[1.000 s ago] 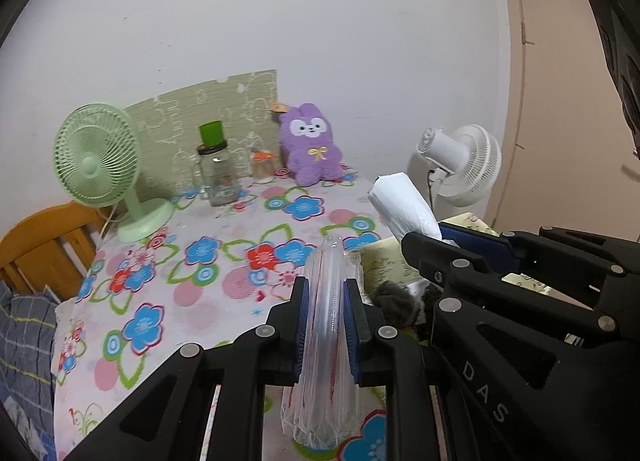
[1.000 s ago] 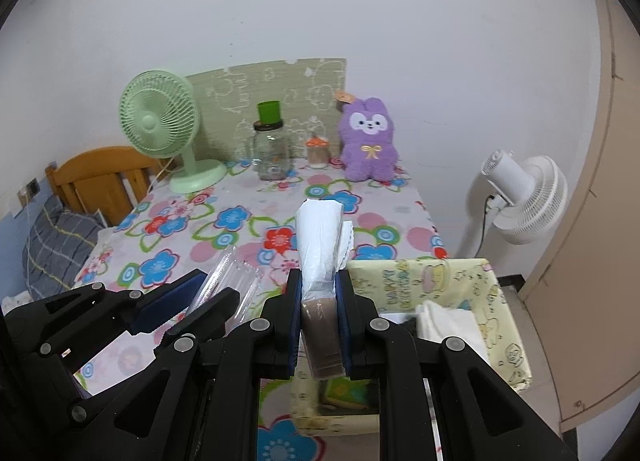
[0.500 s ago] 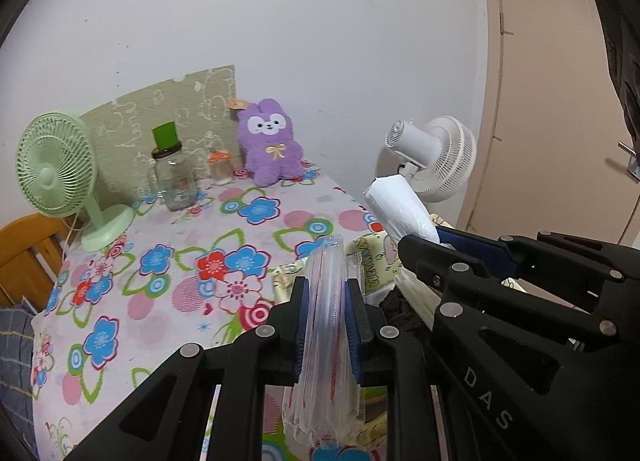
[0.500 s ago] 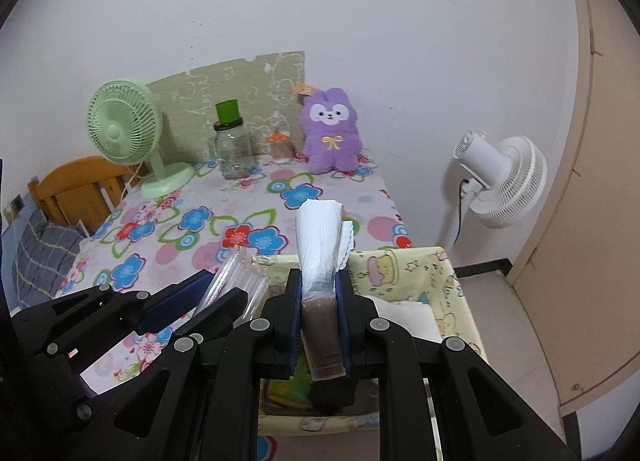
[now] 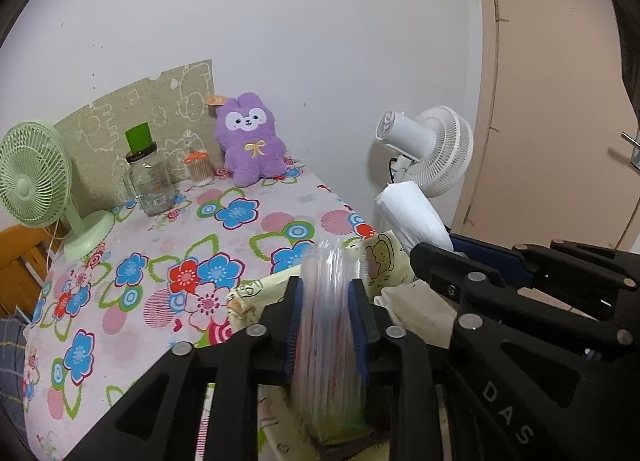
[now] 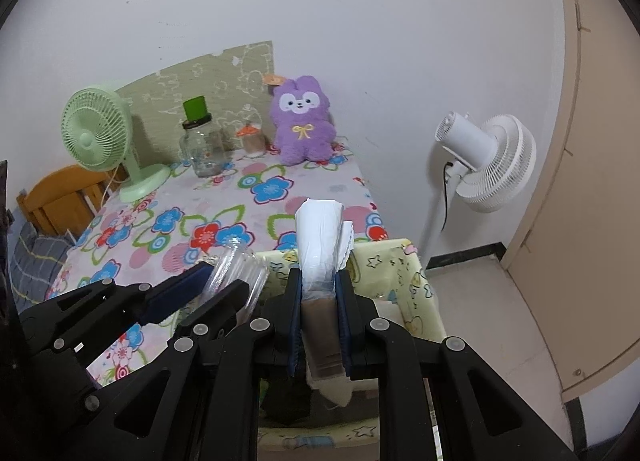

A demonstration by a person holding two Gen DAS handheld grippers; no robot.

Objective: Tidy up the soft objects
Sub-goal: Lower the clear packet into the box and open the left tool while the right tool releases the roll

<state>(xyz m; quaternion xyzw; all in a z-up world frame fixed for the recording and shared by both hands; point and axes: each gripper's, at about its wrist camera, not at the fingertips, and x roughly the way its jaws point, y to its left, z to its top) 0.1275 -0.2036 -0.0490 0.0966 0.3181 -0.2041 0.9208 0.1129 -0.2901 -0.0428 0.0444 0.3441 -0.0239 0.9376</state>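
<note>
On the left, the left gripper [image 5: 326, 325] hangs over the yellow fabric basket [image 5: 384, 261], which stands against the right edge of the desk [image 5: 160, 245]. Between its fingers [image 5: 295, 325] there is a clear plastic pack [image 5: 328, 341] that looks soft and a little blurred. The jaws are opening now, and the pack is between them, with its lower end already inside the basket. I think this is the release step. To do it well, the hand should wait above the basket until the pack is free from both blue pads, and only then go up straight, so that the pack does not catch on a finger and fall outside the rim. The plastic is slippery and light, so it may lean to the side.

On the right, the right gripper [image 6: 320, 319] pinches firmly a white rolled bundle [image 6: 322, 237] with a brown lower part; the bundle stands up over the near wall of the same basket. It is better to keep this grip closed until the left hand is clear, then lower the bundle into a free place beside the pack.

The purple plush rabbit [image 6: 302, 121] sits at the far edge of the desk, not yet sorted
</note>
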